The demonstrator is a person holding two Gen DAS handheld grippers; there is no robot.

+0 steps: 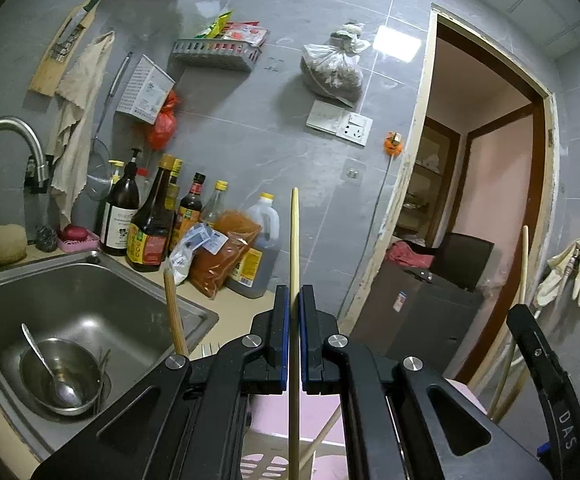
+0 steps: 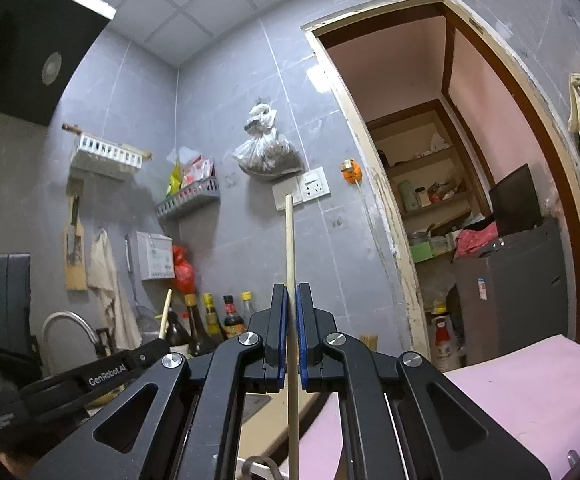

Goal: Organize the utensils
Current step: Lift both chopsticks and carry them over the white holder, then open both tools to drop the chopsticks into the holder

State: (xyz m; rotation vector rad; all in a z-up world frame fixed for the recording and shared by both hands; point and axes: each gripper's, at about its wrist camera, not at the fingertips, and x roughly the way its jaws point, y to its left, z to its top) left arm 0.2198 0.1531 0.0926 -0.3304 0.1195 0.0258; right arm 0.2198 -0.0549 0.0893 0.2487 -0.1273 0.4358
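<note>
My left gripper (image 1: 293,293) is shut on a pale wooden chopstick (image 1: 294,240) that stands upright between the blue pads and runs down past the frame's lower edge. In the right wrist view, my right gripper (image 2: 291,291) is shut on a second upright chopstick (image 2: 289,248). Its black finger shows in the left wrist view as the right gripper (image 1: 525,312), with its stick above. A loose chopstick (image 1: 173,312) stands behind the left gripper's body, with fork tines (image 1: 210,348) beside it. A pink slotted basket (image 1: 313,416) lies under the left gripper.
A steel sink (image 1: 138,280) at the left holds a metal bowl (image 1: 86,368) with a spoon (image 1: 46,360). Sauce bottles (image 1: 150,224) and an oil jug (image 1: 260,240) line the counter at the grey tiled wall. A doorway (image 1: 481,208) opens on the right. A pink surface (image 2: 529,400) lies under the right gripper.
</note>
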